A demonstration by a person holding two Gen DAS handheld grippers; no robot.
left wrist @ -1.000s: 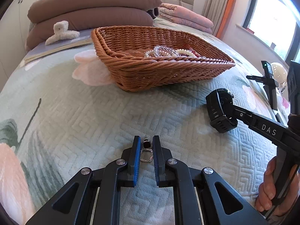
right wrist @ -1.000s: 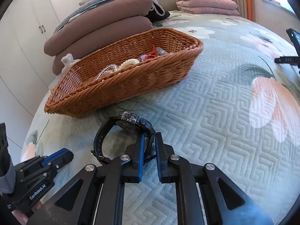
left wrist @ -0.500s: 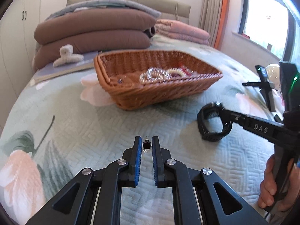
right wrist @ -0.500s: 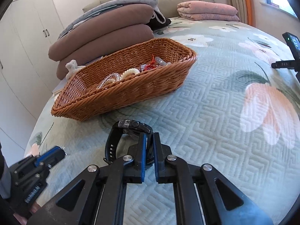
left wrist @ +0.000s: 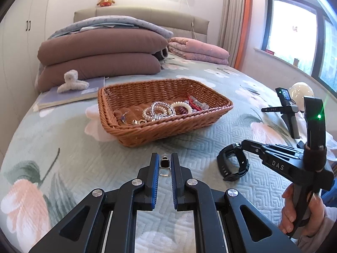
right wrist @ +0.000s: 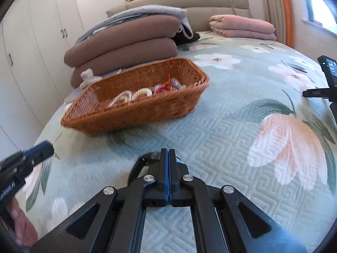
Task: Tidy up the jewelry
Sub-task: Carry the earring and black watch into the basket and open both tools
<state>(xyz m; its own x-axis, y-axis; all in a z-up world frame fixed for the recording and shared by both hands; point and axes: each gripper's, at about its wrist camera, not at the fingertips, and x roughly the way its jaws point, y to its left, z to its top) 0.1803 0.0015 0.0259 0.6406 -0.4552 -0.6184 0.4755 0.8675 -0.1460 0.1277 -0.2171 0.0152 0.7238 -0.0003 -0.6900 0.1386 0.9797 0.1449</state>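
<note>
Left wrist view: the left claw point(left wrist: 163, 164) is seen pinching a small earring point(left wrist: 164, 164), a dark stone above a clear one, between its blue pads point(left wrist: 155, 168). A second ago the earring was gripped low against the bedspread point(left wrist: 84, 158); it is now carried raised, with the basket point(left wrist: 210, 116) viewed from higher. To the right, the right claw point(left wrist: 242, 144) is pressed shut on the strap of a black watch point(left wrist: 232, 164), which has also been lifted off the quilt. In the right wrist view the jaws are closed together and the watch point(right wrist: 145, 162) is mostly hidden beneath them. Far from both claws, bracelets point(left wrist: 160, 111) are already gathered in the basket. Both pickups are judged complete, so carrying to the basket is likely next.
</note>
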